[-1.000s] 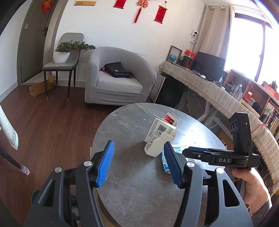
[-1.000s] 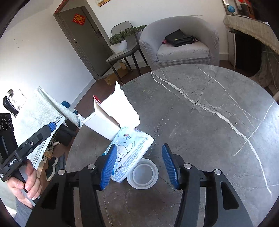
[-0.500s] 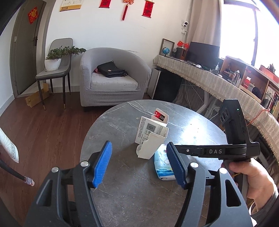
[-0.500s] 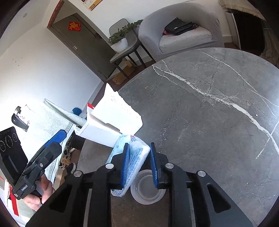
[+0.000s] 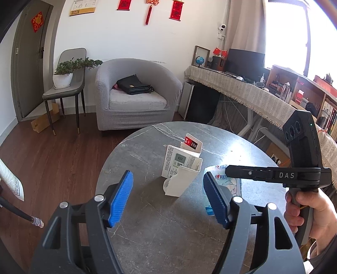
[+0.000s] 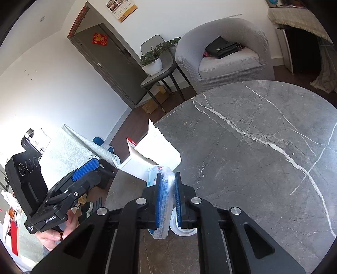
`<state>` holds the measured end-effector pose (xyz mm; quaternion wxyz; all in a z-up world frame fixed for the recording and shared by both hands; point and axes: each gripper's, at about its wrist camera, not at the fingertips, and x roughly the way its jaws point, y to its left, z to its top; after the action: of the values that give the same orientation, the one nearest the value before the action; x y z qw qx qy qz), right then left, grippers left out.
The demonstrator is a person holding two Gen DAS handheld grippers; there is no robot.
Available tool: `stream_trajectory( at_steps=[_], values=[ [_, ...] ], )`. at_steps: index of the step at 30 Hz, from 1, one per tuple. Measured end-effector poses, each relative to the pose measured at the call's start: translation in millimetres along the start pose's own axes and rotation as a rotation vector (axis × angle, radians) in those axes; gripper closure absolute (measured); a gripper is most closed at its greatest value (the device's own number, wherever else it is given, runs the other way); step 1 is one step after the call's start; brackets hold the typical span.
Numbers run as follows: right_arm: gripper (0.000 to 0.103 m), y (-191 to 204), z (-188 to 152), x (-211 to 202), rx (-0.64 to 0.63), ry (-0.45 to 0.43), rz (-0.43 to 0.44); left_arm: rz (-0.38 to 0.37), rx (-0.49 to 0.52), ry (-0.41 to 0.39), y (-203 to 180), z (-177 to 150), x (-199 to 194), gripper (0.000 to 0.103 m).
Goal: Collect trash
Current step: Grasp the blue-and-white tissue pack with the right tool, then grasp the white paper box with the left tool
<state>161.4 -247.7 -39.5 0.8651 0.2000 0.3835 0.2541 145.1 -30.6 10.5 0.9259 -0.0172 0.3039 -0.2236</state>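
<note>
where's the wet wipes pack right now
The wet wipes pack is pinched in the right gripper, just right of the torn white box on the round table, with a white lid below it.

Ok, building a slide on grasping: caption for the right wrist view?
Right gripper shut on a wet-wipe packet above the marble table, torn white box behind.

This was a home living room. A grey tub armchair with a black handbag on its seat stood against a white wall hung with red festive decorations. Wood flooring, a potted plant on a side chair, a cloth-draped desk carrying a monitor, and a round marble-topped bench completed it.
</note>
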Motion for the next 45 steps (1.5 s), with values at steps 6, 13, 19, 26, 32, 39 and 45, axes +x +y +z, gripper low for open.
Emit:
stream_trajectory(
  at_steps=[6,13,19,26,32,39,45],
  values=[
    [0.092,-17,4,-17,0.051,-0.060,0.012,-0.012,0.037,0.034,-7,1,17,0.023],
    [0.092,-24,5,-20,0.076,-0.075,0.043,0.005,0.099,0.109,-9,3,41,0.019],
    [0.092,-31,7,-27,0.097,-0.100,0.048,0.000,0.156,0.137,-12,15,60,0.019],
    [0.092,-43,5,-35,0.119,-0.108,0.035,-0.027,0.168,0.156,-19,20,82,0.019],
    [0.092,-46,3,-32,0.121,-0.098,0.034,-0.009,0.157,0.177,-19,19,92,0.055],
    [0.092,-28,3,-32,0.096,-0.094,0.050,-0.023,0.124,0.166,-17,12,75,0.055],
    [0.092,-10,0,-31,0.077,-0.097,0.073,0.000,0.093,0.152,-8,4,50,0.055]
  ],
)
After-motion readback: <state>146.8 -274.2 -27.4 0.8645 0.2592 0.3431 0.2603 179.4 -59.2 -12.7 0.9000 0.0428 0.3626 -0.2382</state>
